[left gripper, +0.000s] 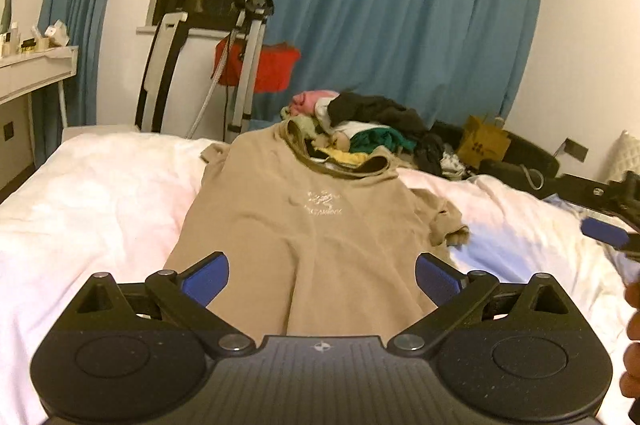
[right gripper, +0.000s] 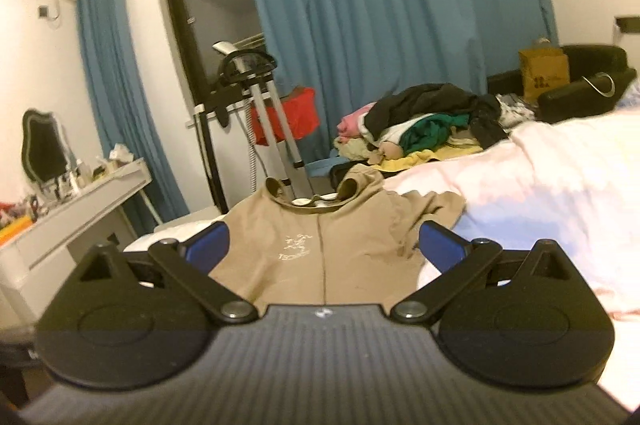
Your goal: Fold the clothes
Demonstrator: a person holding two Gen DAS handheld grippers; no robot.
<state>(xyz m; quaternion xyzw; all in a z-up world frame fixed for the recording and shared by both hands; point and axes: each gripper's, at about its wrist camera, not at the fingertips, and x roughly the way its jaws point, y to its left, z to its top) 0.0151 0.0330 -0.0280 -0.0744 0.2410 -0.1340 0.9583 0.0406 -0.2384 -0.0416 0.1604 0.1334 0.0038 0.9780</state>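
A tan T-shirt with a white chest logo lies face up on the white bed, collar at the far end. My left gripper is open and empty, hovering over the shirt's lower part. My right gripper is open and empty above the shirt; it also shows at the right edge of the left wrist view. The shirt's hem is hidden behind both gripper bodies.
A pile of mixed clothes lies beyond the collar. A clothes steamer stand with a red garment, blue curtains, a white dressing table at left, a black chair with a yellow bag at right.
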